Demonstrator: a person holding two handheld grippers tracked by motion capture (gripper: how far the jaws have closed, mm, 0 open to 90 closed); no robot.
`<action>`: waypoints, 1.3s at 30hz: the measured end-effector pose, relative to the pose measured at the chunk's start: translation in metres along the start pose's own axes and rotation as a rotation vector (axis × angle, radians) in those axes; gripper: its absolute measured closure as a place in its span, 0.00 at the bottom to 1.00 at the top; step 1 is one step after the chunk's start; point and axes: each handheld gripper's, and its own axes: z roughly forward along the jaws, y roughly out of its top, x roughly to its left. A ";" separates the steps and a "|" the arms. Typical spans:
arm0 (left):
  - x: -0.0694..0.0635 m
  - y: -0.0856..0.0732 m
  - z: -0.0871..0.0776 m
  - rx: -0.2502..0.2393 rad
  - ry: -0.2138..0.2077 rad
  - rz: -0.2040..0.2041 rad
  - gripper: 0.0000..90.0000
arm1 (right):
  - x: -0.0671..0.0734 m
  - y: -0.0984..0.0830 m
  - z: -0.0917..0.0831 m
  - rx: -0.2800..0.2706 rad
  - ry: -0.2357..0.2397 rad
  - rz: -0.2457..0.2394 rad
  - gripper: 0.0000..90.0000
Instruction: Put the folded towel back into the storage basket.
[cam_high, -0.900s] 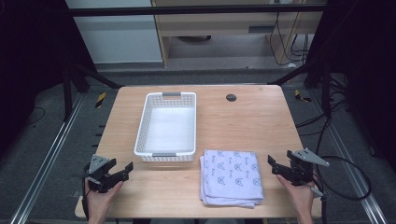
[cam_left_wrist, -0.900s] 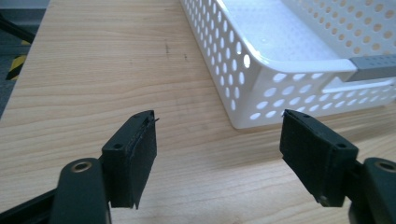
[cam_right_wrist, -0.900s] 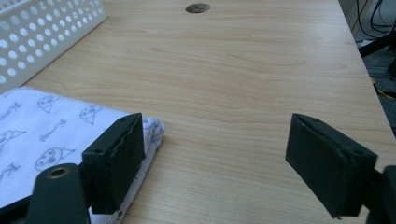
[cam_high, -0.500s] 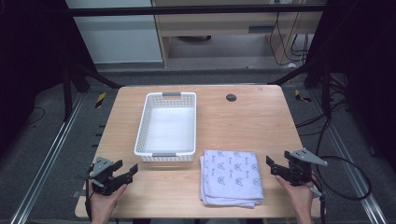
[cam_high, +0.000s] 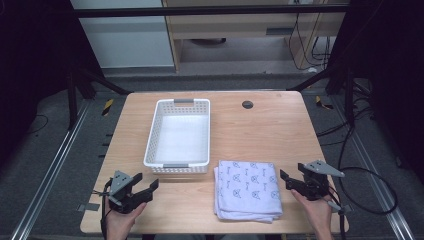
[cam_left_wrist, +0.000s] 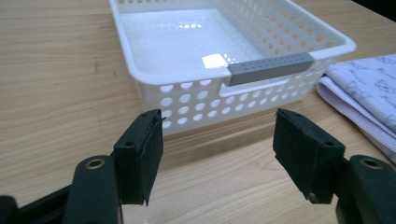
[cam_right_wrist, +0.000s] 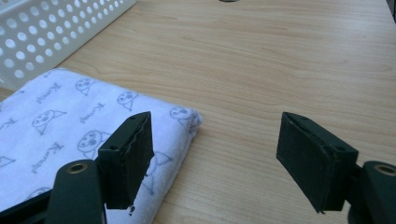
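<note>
Two claws, both spread, nothing between the jaws of either. Left claw (cam_high: 142, 191) rests low at about 7 o'clock on the desk (cam_high: 280, 135), aimed toward the near end of the white basket (cam_high: 178, 137); in the left gripper view the basket's grey handle (cam_left_wrist: 270, 68) sits just beyond the jaws. Right claw (cam_high: 292, 180) sits at about 5 o'clock, just beside the right edge of the folded towel (cam_high: 246, 189), apart from it.

Towel: printed, folded in several layers, flat on the desk at 6 o'clock, just in front of the basket's near wall, to its right.

Judged step: approach the towel for a lift into the basket.

Notes for a clean grasp:
- Right gripper view shows the towel's far corner (cam_right_wrist: 189, 119) in front of one jaw. Slide the lower jaw under the full stack, not between layers, or the fold will open.
- Bring the left claw across to the opposite edge so both sides rise level.
- Clear the basket rim before lowering; basket is light and may skid if bumped.
</note>
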 end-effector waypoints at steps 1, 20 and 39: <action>-0.002 0.000 0.000 0.001 -0.001 0.005 0.36 | 0.001 0.001 0.000 0.001 0.006 -0.001 0.30; -0.045 0.035 0.013 -0.031 -0.077 0.053 0.35 | 0.011 0.036 0.000 -0.048 0.059 0.020 0.34; -0.075 0.068 0.034 -0.051 -0.114 0.058 0.33 | 0.020 0.071 0.006 -0.114 0.058 0.041 0.34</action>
